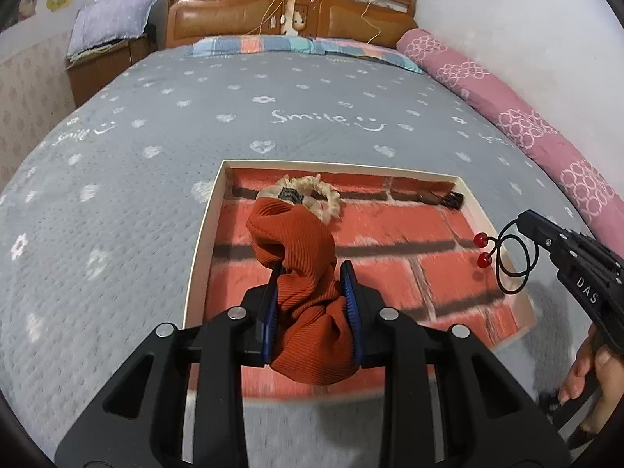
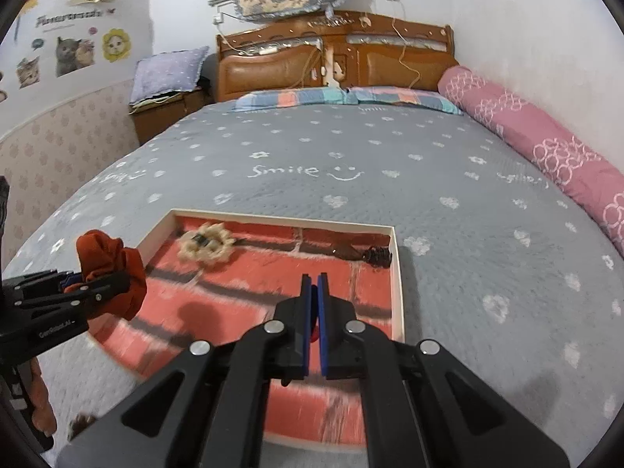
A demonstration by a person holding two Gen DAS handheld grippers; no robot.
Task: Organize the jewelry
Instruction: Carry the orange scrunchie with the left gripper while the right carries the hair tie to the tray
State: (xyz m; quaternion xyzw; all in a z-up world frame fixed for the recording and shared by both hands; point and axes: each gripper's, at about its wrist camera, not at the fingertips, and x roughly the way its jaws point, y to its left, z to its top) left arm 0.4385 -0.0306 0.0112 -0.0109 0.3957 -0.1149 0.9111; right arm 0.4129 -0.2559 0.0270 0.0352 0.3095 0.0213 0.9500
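A shallow white-rimmed box (image 1: 202, 226) with a red brick-pattern floor lies on the bed; it also shows in the right wrist view (image 2: 396, 273). My left gripper (image 1: 312, 273) is shut on an orange ribbed scrunchie (image 1: 300, 257) and holds it above the box's left side; it shows in the right wrist view (image 2: 113, 269) too. My right gripper (image 2: 314, 279) is shut on a black hair tie with two red beads (image 1: 507, 257), held over the box's right edge. A cream fluffy scrunchie (image 2: 206, 245) and a dark brown hair clip (image 2: 366, 253) lie at the box's far end.
The box sits on a grey bedspread (image 1: 273, 117) with white hearts. A pink bolster (image 1: 507, 109) runs along the right wall. A wooden headboard (image 2: 331, 62) and striped pillows are far back. A nightstand (image 2: 163, 113) stands at the left.
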